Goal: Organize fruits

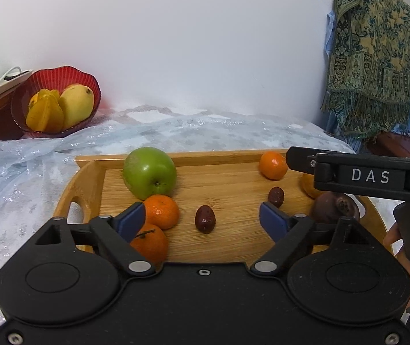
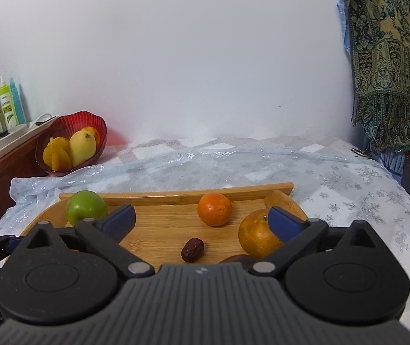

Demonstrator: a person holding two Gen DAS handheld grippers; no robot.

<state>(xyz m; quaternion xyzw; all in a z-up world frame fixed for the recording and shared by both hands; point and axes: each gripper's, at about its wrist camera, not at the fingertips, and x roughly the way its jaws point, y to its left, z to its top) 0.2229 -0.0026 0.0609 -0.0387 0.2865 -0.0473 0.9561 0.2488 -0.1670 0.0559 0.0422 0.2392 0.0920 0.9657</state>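
Both claws stand spread and clear of any fruit: the left gripper (image 1: 202, 220) hovers over the near side of the wooden tray (image 1: 233, 155), its fingers flanking a dark date (image 1: 205, 219), and the right gripper (image 2: 202, 221) is above the tray's near right. Two tangerines (image 1: 159, 211) sit near left, a green apple (image 1: 149, 172) behind them. Far left, a red bowl (image 1: 58, 76) holds a mango (image 1: 77, 106).

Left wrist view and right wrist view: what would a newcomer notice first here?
First, the green apple at the far left of the wooden tray, with two mandarins touching just in front. Then the red bowl of yellow fruit behind, at the wall. Both tongs, left and right, hang open over the tray.
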